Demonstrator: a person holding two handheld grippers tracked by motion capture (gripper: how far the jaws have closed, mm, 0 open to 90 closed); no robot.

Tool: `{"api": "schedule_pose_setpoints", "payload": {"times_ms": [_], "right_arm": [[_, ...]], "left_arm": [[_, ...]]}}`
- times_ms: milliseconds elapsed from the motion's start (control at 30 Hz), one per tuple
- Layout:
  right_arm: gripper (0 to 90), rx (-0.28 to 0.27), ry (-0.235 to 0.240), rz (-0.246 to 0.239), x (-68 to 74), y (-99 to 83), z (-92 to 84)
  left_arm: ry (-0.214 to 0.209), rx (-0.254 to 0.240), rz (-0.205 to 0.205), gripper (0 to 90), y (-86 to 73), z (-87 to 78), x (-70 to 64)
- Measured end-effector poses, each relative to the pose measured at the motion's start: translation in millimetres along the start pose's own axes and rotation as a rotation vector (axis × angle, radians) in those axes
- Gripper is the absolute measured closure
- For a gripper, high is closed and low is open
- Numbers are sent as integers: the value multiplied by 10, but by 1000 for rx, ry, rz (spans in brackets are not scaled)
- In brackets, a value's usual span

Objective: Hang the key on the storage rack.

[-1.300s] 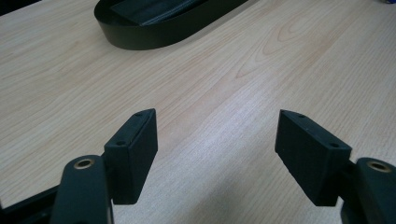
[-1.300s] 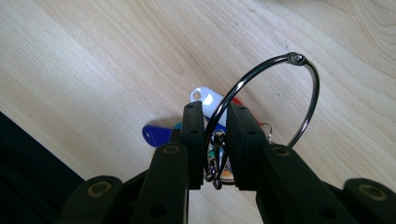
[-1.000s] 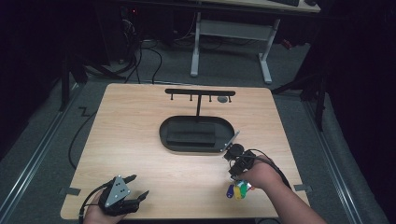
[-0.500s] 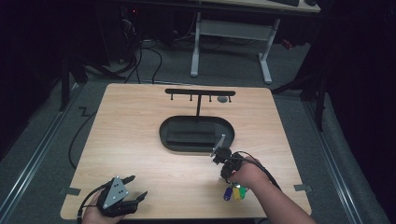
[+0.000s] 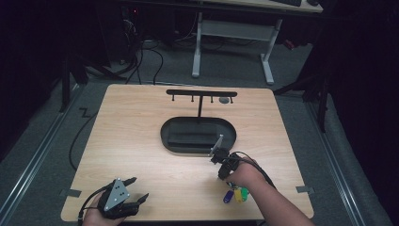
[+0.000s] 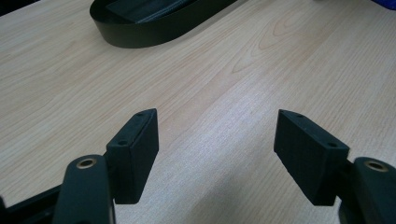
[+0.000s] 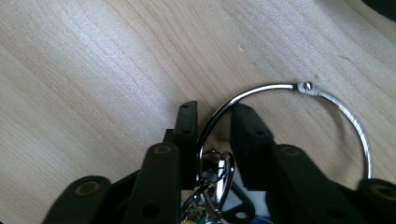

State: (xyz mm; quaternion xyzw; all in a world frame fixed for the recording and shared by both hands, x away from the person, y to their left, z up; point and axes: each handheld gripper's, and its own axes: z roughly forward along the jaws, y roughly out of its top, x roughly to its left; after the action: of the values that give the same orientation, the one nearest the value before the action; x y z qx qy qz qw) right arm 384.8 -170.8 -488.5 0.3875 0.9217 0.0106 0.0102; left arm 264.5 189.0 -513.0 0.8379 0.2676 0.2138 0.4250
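Observation:
A large silver key ring lies against the wooden table, with clips and coloured tags hanging on it near the jaws. My right gripper is shut on the ring's wire, its two black pads pinching it. From above, my right gripper is at the front right, and blue, yellow and green tags lie beside the hand. My left gripper rests at the front left corner. Its jaws stand wide open over bare wood with nothing between them.
A black oval tray sits in the middle of the table, just beyond the right gripper. Behind it stands a black T-shaped rack with small hooks, and a small grey round object lies by it. The table's front edge is close to both hands.
My right gripper has sunk toward the table and shifted a little left, carrying the key ring and its tags. The left gripper has stayed where it was.

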Motion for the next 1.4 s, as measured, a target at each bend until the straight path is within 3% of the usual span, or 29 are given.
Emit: {"api": "schedule_pose_setpoints", "payload": {"times_ms": [67, 200, 333, 767, 967, 1233, 1400], "right_arm": [[813, -2, -13, -46, 14, 0, -3], [864, -3, -11, -70, 71, -14, -96], [871, -26, -25, -69, 70, -52, -309], [879, -95, -113, -127, 17, -339, -989], [882, -110, -128, -125, -20, -416, -1180], [881, -189, -130, -94, -164, -478, -1611], [881, -216, -147, -85, -214, -461, -1779]], "left_arm": [[0, 0, 0, 315, -1, 1, -2], [0, 2, 2, 316, -2, 5, -4], [0, 2, 2, 316, -1, 8, -6], [5, -1, 2, 317, 0, 4, -7], [8, 0, -1, 317, -3, 7, -10], [14, -1, -12, 317, -19, 2, 4], [19, -3, -16, 317, -19, -6, 11]]}}
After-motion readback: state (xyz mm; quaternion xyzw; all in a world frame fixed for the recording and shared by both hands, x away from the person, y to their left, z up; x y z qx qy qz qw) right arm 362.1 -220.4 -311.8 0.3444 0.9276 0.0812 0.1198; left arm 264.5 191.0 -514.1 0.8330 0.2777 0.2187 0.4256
